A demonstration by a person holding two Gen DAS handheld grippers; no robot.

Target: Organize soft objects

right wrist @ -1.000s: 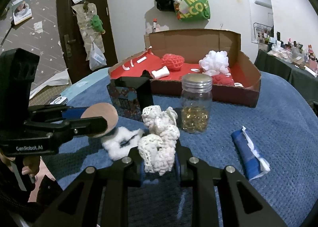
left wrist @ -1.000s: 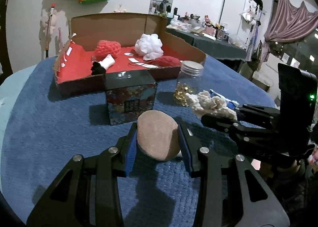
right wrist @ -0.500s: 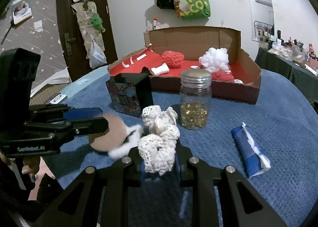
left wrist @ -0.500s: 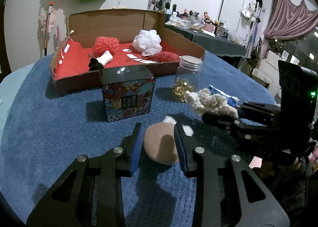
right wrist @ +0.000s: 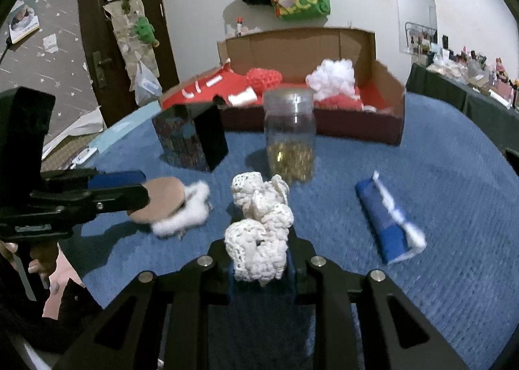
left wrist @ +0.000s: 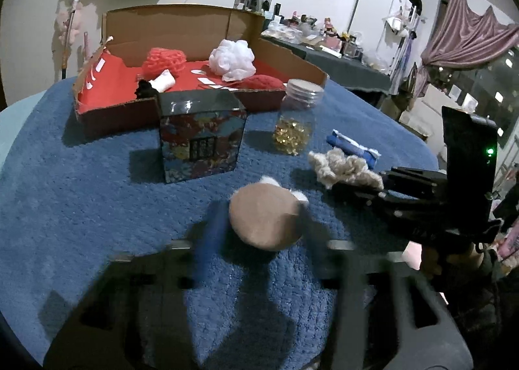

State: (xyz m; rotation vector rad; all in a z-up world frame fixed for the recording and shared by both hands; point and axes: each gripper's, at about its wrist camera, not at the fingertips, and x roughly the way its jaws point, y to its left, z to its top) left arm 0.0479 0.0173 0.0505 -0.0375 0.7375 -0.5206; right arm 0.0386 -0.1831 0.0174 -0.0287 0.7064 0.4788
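Left wrist view: the left gripper (left wrist: 264, 240) has its blurred fingers spread apart either side of the round tan powder puff (left wrist: 264, 220) lying on the blue-carpeted table (left wrist: 81, 195). Ahead stands the dark patterned box (left wrist: 201, 136), open carpet to its left.

Right wrist view: the right gripper (right wrist: 259, 268) clamps the white crocheted bundle (right wrist: 259, 227). Straight ahead the glass jar of gold beads (right wrist: 289, 136) blocks the red-lined cardboard box (right wrist: 386, 130); the blue folded cloth (right wrist: 387, 219) lies right.

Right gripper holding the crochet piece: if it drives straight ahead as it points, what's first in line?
Most likely the glass jar, which stands right behind the crochet piece held in the right gripper. Depth is unclear, but bare blue cloth lies between. The cardboard box sits beyond the jar.
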